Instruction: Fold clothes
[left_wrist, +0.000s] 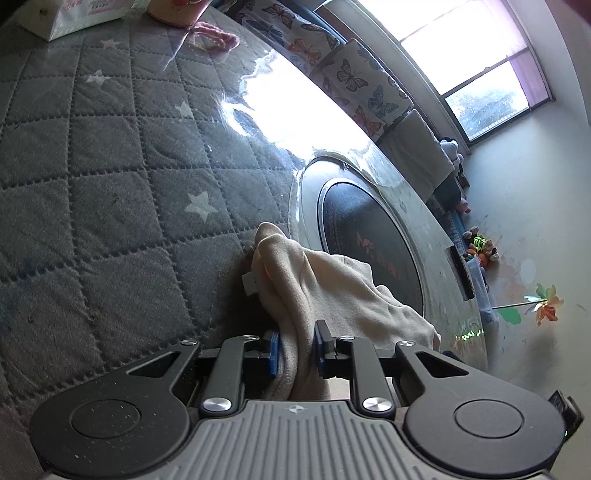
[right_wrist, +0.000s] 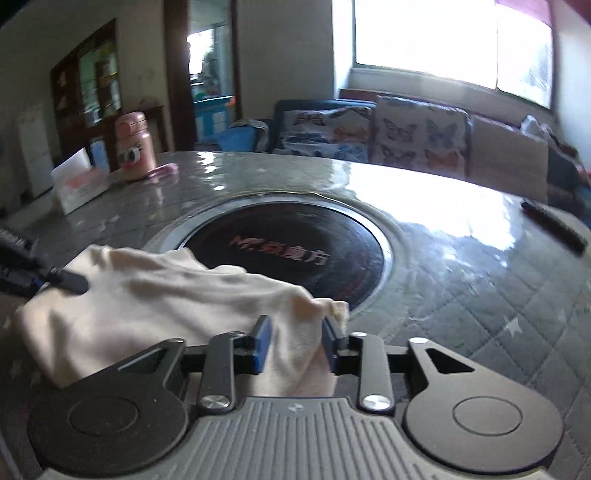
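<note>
Cream garment (right_wrist: 155, 306): bunched and creased, lying on the surface (right_wrist: 480, 295) at its near edge, one end overlapping the rim of the round black cooktop (right_wrist: 295, 251) set into the middle.

Left gripper (left_wrist: 297, 349): jaws narrow, clamped on a thick fold of the garment.

Right gripper (right_wrist: 297, 345): jaws parted midway, cloth lying between them; pads appear not to press it.

Surface covering: grey quilted cloth with white stars under a clear glossy sheet.

Far corner of the surface: pink bottle (right_wrist: 132, 147), white tissue box (right_wrist: 79, 181), small pink item (right_wrist: 164, 170).

Right edge: dark slim object (right_wrist: 554, 225).

Beyond: sofa with butterfly cushions (right_wrist: 417, 136), window (right_wrist: 424, 40).
</note>
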